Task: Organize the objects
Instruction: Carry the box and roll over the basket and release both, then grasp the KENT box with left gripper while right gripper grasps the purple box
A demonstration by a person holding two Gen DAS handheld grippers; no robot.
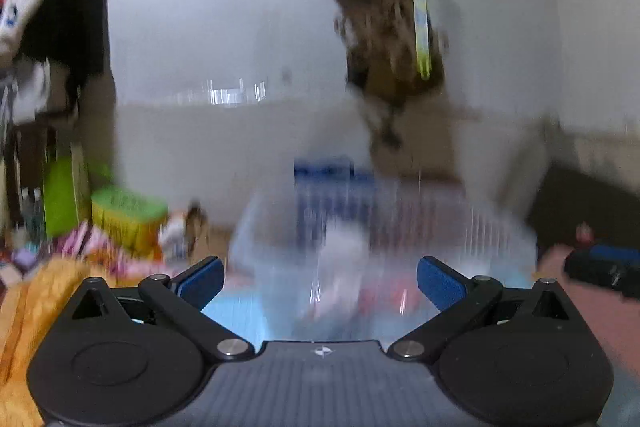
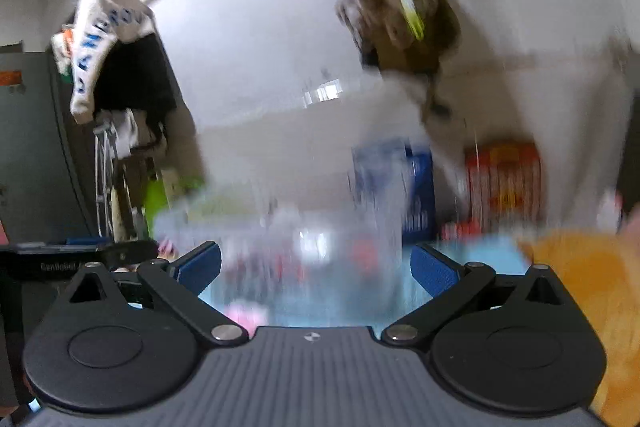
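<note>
Both views are heavily blurred. In the left wrist view my left gripper [image 1: 320, 281] stands wide open, its blue pads [image 1: 202, 281] far apart with nothing pressed between them. Ahead of it lies a clear plastic container [image 1: 360, 227] with small white and red items inside, resting on a light blue surface [image 1: 236, 311]. My right gripper [image 2: 316, 273] is also wide open and holds nothing. The same clear container [image 2: 280, 239] sits just beyond its fingertips. What the small items are cannot be made out.
A blue box [image 2: 416, 187] and a red and yellow box [image 2: 504, 183] stand by the white wall. A green and yellow box [image 1: 128, 219] sits left. Orange cloth [image 1: 24, 307] [image 2: 592, 291] lies beside each gripper. Bags [image 1: 384, 7] hang on the wall. A black device [image 2: 80, 255] lies left.
</note>
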